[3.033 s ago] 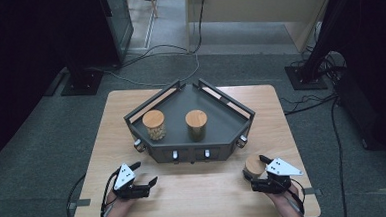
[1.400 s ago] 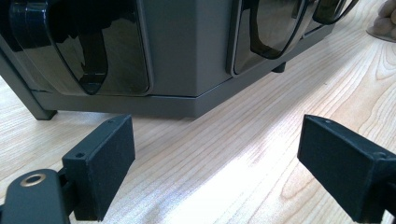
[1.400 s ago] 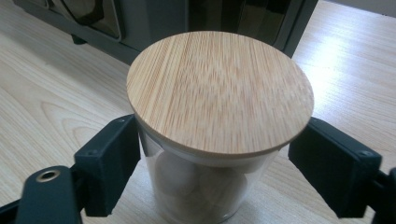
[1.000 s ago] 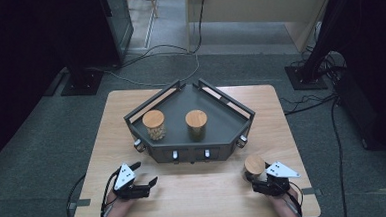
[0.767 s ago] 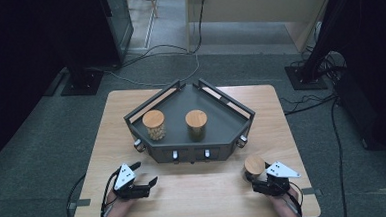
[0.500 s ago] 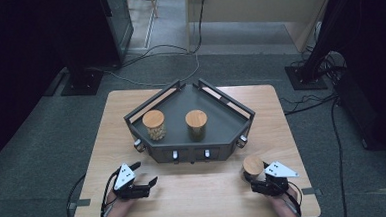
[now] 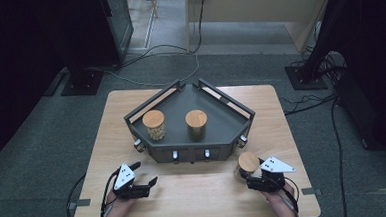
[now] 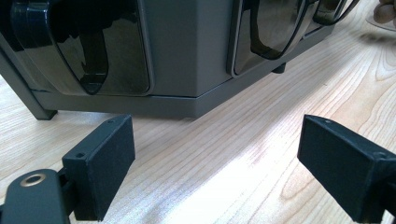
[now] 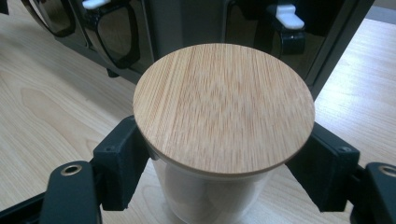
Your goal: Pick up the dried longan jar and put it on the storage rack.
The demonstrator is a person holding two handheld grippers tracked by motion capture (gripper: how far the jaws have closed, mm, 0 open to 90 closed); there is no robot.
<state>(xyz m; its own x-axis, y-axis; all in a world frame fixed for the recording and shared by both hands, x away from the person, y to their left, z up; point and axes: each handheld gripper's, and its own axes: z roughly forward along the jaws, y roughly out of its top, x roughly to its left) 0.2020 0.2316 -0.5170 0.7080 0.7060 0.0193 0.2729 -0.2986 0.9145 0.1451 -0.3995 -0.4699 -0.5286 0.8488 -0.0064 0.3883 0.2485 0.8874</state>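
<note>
1. Jar (image 7: 248, 163), seen from the high view: it has a round wooden lid and sits at the near right of the table (image 7: 195, 198), just in front of the grey tray (image 7: 147, 141), pinched by the right gripper (image 7: 248, 178). Two more jars (image 7: 154, 124) with the same lids stand inside the tray. The left gripper (image 7: 145, 173) rests at the near left with its jaws spread and nothing between them

2. Left gripper view: the black fingers (image 8: 100, 165) stand wide apart over bare wood, pointed at the tray's front wall (image 8: 187, 70) with its dark glossy windows. This hand looks idle for the moment

3. Right gripper view: the jar (image 9: 224, 107) sits squarely between the jaws, with the pads (image 9: 116, 163) pressed against the glass just under the lid, one on each side. I would judge the step to be the pick-up, with the grip made and the lift under way, though whether the base has cleared the table I cannot tell, as the lid hides it. The next move calls for raising the jar above the tray's front wall and carrying it to the free spot beside the other two, upright all the way
</note>
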